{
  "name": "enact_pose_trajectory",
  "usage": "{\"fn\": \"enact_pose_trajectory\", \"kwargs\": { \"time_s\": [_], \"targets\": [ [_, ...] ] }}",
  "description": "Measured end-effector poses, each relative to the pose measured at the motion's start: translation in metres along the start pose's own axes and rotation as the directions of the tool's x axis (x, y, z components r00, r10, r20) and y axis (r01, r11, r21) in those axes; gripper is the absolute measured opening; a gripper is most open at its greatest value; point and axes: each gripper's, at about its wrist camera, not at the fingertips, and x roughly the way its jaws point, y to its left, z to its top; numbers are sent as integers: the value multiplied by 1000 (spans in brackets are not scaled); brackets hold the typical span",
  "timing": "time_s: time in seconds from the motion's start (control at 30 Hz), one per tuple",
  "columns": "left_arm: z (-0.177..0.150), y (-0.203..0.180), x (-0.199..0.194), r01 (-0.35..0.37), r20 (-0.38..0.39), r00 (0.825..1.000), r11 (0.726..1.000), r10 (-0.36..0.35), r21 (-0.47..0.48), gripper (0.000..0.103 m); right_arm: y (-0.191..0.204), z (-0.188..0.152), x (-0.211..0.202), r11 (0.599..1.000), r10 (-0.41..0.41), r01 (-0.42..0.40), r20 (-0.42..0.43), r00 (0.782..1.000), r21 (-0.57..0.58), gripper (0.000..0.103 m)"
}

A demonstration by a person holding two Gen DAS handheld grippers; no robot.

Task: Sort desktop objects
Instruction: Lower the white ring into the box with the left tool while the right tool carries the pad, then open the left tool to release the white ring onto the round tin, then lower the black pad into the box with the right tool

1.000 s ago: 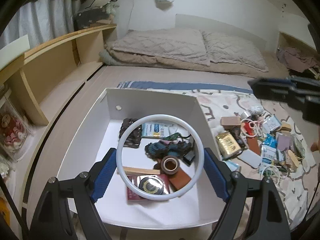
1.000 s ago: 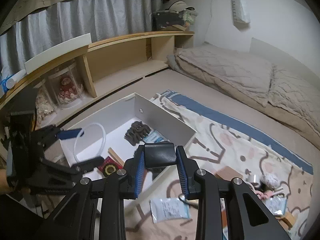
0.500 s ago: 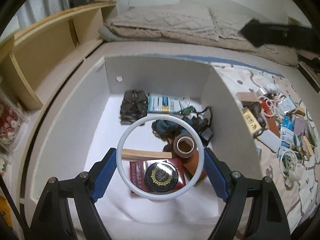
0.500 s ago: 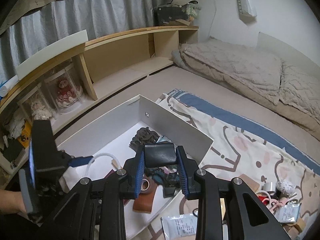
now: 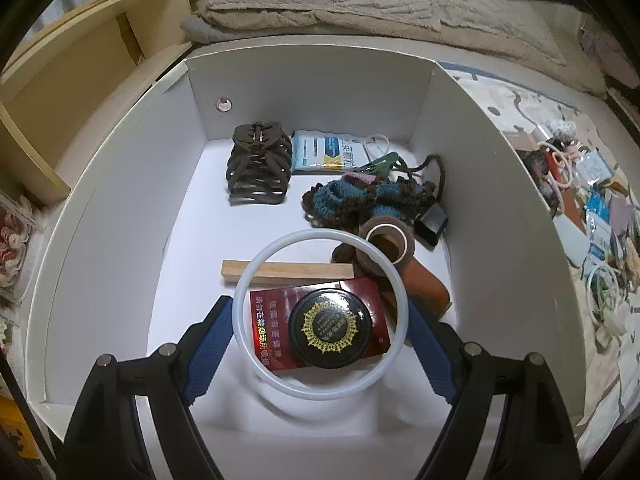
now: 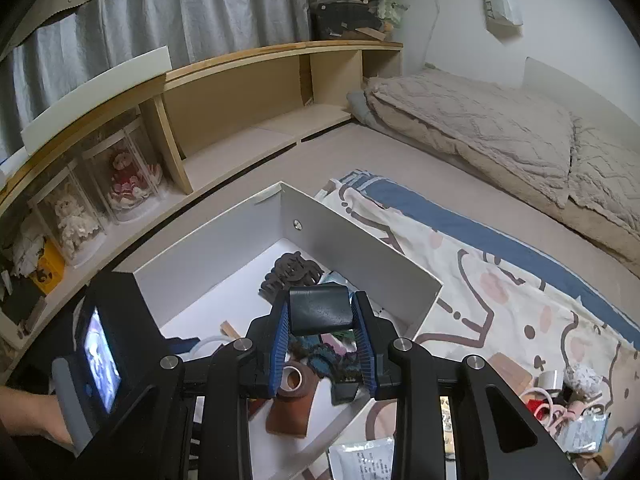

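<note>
– What is the ring [image 5: 320, 314] made of?
– Smooth, milky, rubbery-looking plastic. At its twelve o'clock lies a bare, matt wooden stick [image 5: 288, 271]; at two, a roll of glossy brown tape [image 5: 387, 243].
– And the box [image 5: 312, 96]?
– Matt white board, with woolly crochet [image 5: 362, 198] inside.
– The other gripper's load?
– A black block [image 6: 320, 314], faintly grained like leather, between ribbed blue pads [image 6: 280, 336].

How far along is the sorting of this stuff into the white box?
Partway. The white box already holds a hair claw, crochet piece, tape roll and round tin. The left gripper holds a white ring over it; the right gripper holds a black case. A pile remains on the blanket.
</note>
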Motion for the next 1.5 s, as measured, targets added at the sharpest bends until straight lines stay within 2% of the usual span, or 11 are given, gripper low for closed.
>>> {"fn": "enact_pose_trajectory", "kwargs": {
  "time_s": [0.17, 0.27, 0.47, 0.7, 0.97, 1.2, 1.37, 1.5],
  "targets": [
    [4, 0, 9, -8, -92, 996, 1000, 8, 2, 84, 3, 2, 2, 1000, -5, 5, 1, 1000, 10, 31],
    [5, 1, 14, 10, -138, 990, 1000, -12, -15, 84, 2, 2, 3, 1000, -10, 10, 2, 1000, 18, 31],
    [5, 1, 18, 13, -178, 984, 999, -18, -30, 84, -1, 1, 4, 999, -23, 23, -4, 1000, 32, 31],
    [6, 6, 20, 28, -218, 975, 995, -47, -93, 85, -4, 1, 5, 998, -43, 43, -8, 999, 51, 31],
    [6, 5, 22, 19, -233, 971, 994, -43, -104, 85, -5, 0, 4, 996, -54, 55, -9, 998, 65, 31],
    [8, 7, 7, 22, -159, 987, 993, -41, -114, 85, -5, -4, 8, 996, -60, 61, -23, 998, 69, 31],
    [14, 12, -22, 19, -38, 999, 994, -23, -110, 85, -6, -10, 14, 995, -61, 65, -45, 997, 74, 31],
    [15, 25, -44, 10, 75, 997, 986, 2, -164, 85, -4, -16, 21, 998, -39, 43, -69, 997, 53, 31]
  ]
}}
